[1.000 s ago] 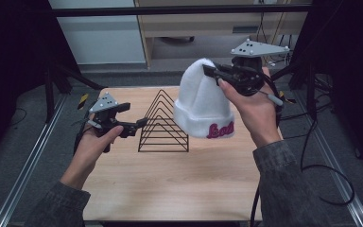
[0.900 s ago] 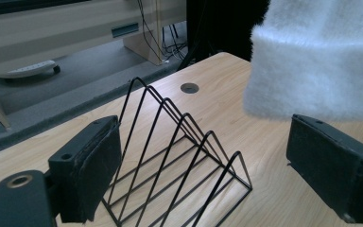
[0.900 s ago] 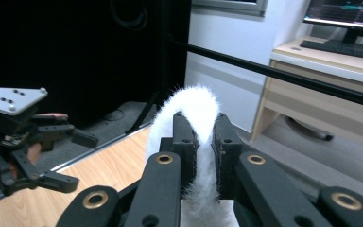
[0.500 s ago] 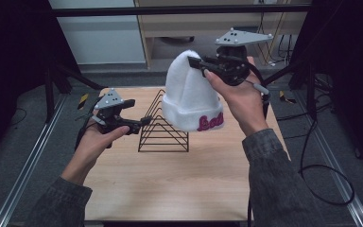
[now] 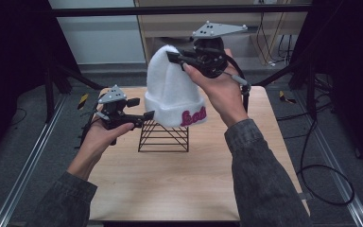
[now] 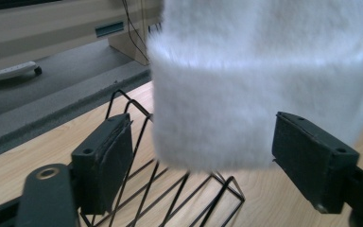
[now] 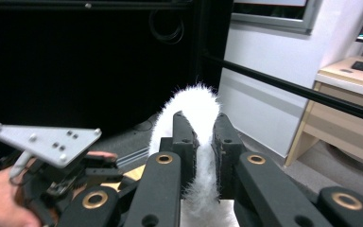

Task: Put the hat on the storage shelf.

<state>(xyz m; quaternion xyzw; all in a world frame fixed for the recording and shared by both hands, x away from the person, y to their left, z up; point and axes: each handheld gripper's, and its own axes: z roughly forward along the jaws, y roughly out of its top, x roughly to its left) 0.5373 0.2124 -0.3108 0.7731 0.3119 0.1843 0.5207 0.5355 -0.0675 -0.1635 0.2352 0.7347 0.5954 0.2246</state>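
While the white beanie point(image 5: 174, 90) is carried leftward, now hung above the wire rack point(image 5: 164, 136) on the bench point(image 5: 179, 184), its crown stays pinched in the right tongs point(image 7: 201, 142). Left tongs point(image 6: 203, 156) have just been closing around the cuff, pads not yet pressing; a two-handed placement looks imminent.

The high view looks forward and down over the desk point(image 5: 179, 179) from the person's near side. The left tool's camera sits close, facing right at the white hat point(image 6: 264, 85) and the wire rack point(image 6: 179, 189). The right tool's camera faces left along its jaws, close on the same hat point(image 7: 196, 123).
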